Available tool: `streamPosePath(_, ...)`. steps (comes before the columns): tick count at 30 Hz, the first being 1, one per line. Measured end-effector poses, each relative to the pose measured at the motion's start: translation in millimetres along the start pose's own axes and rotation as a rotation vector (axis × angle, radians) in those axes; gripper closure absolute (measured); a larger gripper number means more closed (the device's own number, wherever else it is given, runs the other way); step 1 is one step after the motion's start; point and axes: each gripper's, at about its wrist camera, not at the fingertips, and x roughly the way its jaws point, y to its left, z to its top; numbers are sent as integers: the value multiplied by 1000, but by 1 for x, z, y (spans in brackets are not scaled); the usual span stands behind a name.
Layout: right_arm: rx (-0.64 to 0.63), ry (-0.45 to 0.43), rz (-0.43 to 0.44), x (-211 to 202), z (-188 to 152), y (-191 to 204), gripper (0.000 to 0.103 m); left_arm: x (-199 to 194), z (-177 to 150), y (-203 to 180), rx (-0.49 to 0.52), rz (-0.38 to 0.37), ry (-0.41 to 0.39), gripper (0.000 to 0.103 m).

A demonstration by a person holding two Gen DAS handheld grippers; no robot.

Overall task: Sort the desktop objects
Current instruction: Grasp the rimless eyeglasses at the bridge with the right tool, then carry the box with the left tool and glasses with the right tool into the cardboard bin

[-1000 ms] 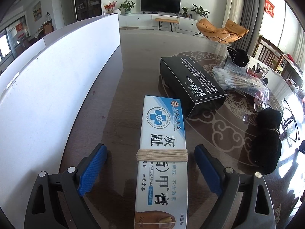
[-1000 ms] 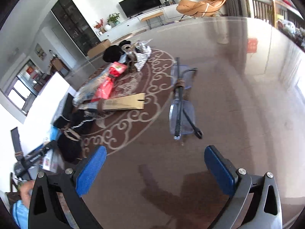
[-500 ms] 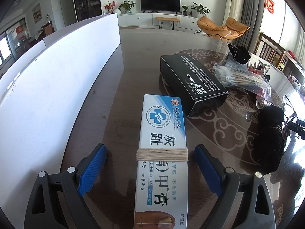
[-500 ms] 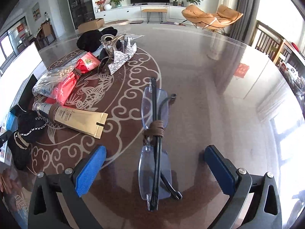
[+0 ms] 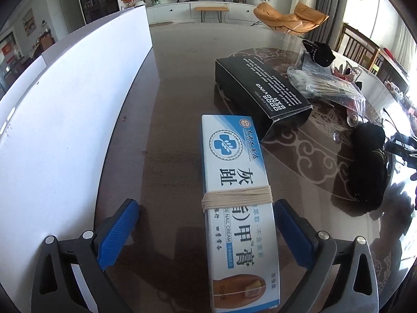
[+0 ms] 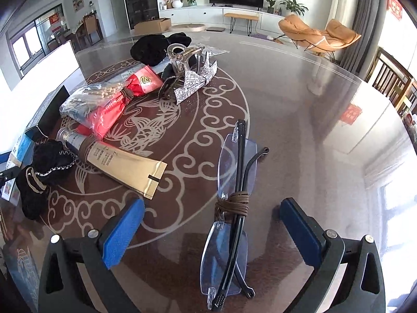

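A big dark table (image 5: 182, 83) with a shiny top and pale swirl patterns holds everything. Along its left side stands a long white board (image 5: 65, 120), the biggest thing on it. Next in size is a black box (image 5: 260, 88) with white letters, lying flat with its open end toward the camera. Just in front of it, with one corner very near that open end, lies the blue and white cream box (image 5: 237, 203), which has pale string wound around its middle. The left gripper (image 5: 206, 232) is wide apart, with one blue pad on each side of the cream box; the right pad sits just beside the box and the left pad is well away from it, so it is not squeezing. To the right lie a black fuzzy pouch (image 5: 367, 167) and a clear bag of thin sticks (image 5: 331, 83). In the other view, the right gripper (image 6: 211, 232) is also wide apart, and the folded glasses (image 6: 232, 198) lie on the table between its blue pads, touching neither. The glasses have clear lenses and black arms, tied in the middle with brown cord. To the left lies a gold tube (image 6: 122, 164) with a brown band, touching a black pouch (image 6: 44, 172). Farther back are a red packet (image 6: 122, 99), a sparkly silver hair clip (image 6: 195, 80) and a black fluffy thing (image 6: 151, 47).
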Motion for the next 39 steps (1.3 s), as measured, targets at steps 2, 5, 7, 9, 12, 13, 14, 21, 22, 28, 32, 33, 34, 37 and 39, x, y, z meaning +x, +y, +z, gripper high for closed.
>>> streamPosePath(2,4,26,-3,-2,0,1,4,3,6,-3,-10,7,18,0)
streamPosePath(5,41,25,-24,-9,6,-5,55,-4,10,-16,36,-20,1,37)
streamPosePath(7,54,51,-15,-13,10,-13,83,-9,10,-26,78,-37,10,59)
streamPosePath(9,70,93,28,-17,12,-18,90,-11,8,-33,87,-47,25,59)
streamPosePath(12,71,153,76,-22,15,-25,90,-19,-2,-41,69,-88,41,59)
streamPosePath(13,66,164,87,-26,14,-25,90,-23,-6,-44,64,-106,44,59)
streamPosePath(14,60,172,101,-32,12,-25,90,-27,-11,-48,68,-118,39,59)
streamPosePath(21,13,215,153,-66,-22,-9,90,-51,-40,-70,89,-162,8,59)
streamPosePath(22,9,218,158,-70,-29,-7,90,-54,-43,-71,88,-163,2,59)
streamPosePath(28,-17,208,177,-77,-55,18,90,-65,-56,-79,73,-195,-11,59)
streamPosePath(32,-65,202,196,-84,-50,45,90,-82,-47,-65,29,-257,-24,59)
streamPosePath(33,-87,193,199,-88,-45,55,90,-91,-42,-57,14,-269,-37,59)
streamPosePath(34,-115,181,203,-92,-37,67,90,-100,-36,-48,0,-272,-53,59)
streamPosePath(37,-186,135,244,-103,-4,112,90,-132,-20,-12,-43,-257,-117,59)
streamPosePath(39,-228,98,286,-110,19,148,90,-154,-10,20,-67,-224,-158,59)
